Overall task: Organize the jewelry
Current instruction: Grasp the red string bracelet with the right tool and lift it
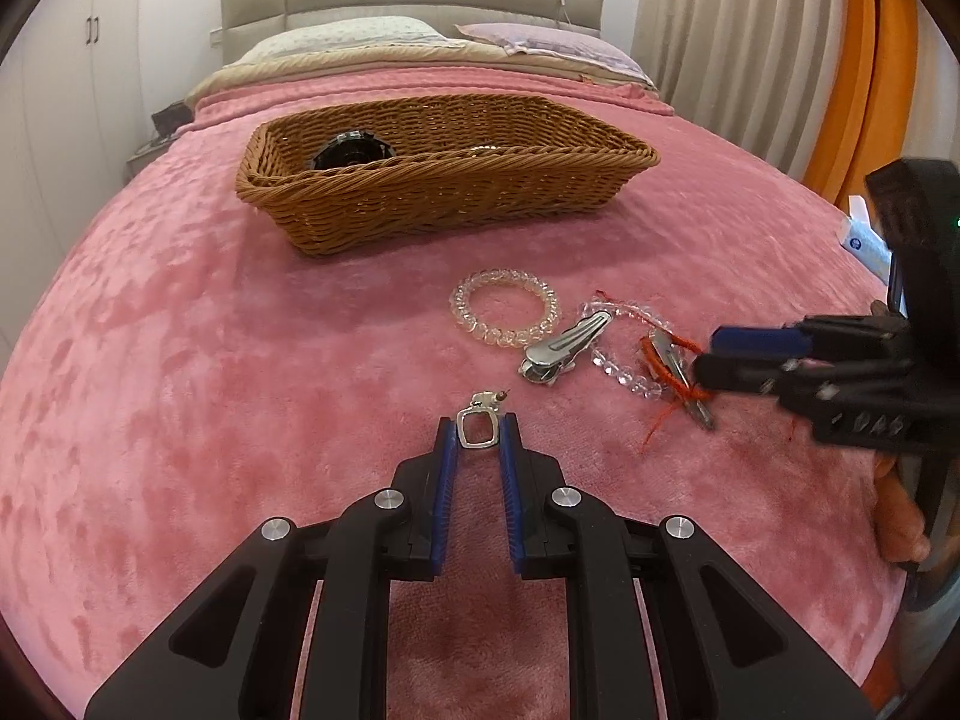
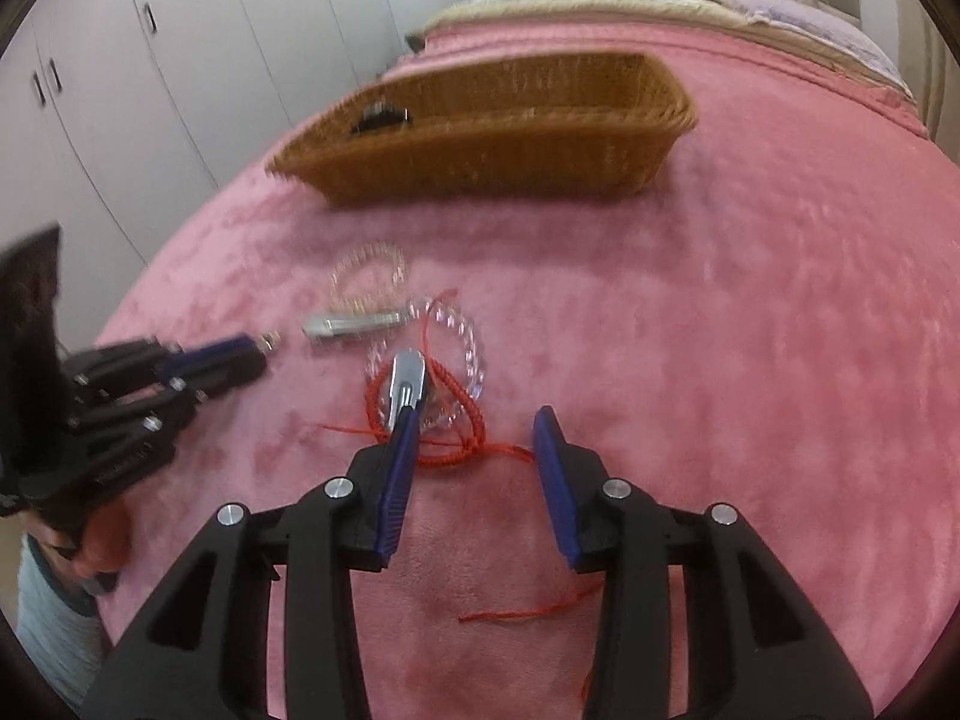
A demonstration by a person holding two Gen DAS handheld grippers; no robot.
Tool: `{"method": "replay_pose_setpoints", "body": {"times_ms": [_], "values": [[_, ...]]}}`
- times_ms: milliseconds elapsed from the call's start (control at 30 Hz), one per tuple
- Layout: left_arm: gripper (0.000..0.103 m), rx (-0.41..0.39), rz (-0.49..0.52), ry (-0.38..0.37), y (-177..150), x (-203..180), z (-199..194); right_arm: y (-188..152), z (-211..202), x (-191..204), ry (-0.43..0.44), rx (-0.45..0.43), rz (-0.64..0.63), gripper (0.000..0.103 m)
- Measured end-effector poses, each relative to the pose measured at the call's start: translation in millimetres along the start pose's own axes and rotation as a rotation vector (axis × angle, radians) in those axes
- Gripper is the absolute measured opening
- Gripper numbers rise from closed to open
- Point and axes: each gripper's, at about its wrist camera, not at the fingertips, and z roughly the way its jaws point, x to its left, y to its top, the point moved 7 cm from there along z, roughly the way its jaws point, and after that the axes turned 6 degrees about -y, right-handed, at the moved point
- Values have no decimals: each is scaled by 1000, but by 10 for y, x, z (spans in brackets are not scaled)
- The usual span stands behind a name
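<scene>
My left gripper (image 1: 478, 427) is shut on a small silver square earring (image 1: 478, 429), just above the pink blanket. My right gripper (image 2: 477, 420) is open over a red cord bracelet (image 2: 447, 420) and a clear bead bracelet (image 2: 471, 339); a silver hair clip (image 2: 407, 381) lies against its left finger. In the left wrist view these lie at the right: the red cord (image 1: 663, 369), the clear beads (image 1: 618, 369), the small clip (image 1: 681, 375). A larger silver clip (image 1: 561, 345) and a pale bead bracelet (image 1: 503, 315) lie nearer the middle. The wicker basket (image 1: 444, 195) stands beyond them.
A black round object (image 1: 351, 150) lies in the basket's left end. Pillows (image 1: 342, 39) and a headboard are at the far end of the bed. White wardrobes (image 2: 150, 60) stand on the left. Orange fabric (image 1: 864, 90) and curtains hang at the right.
</scene>
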Motion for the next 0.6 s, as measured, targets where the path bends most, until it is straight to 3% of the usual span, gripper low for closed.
{"method": "replay_pose_setpoints", "body": {"times_ms": [33,100,167,233,333,433,600], "values": [[13,0,0,0,0,0,0,2,-2,51,-30,-9,-30,28],[13,-1,0,0,0,1,-1,-20,-31,142,-37,-14,-82,3],[13,-1,-1,-1,1,2,2,-18,-60,194,-88,-40,-114,3],[13,-1,-1,-1,0,0,0,43,-203,230,-71,-106,-110,3],[13,-2,-1,-2,3,2,1,165,-437,159,-46,-208,-55,3],[13,-2,-1,-2,2,2,1,232,-559,-33,-77,-261,14,3],[13,-2,-1,-1,0,-1,-1,181,-283,-457,-171,-139,97,4]]}}
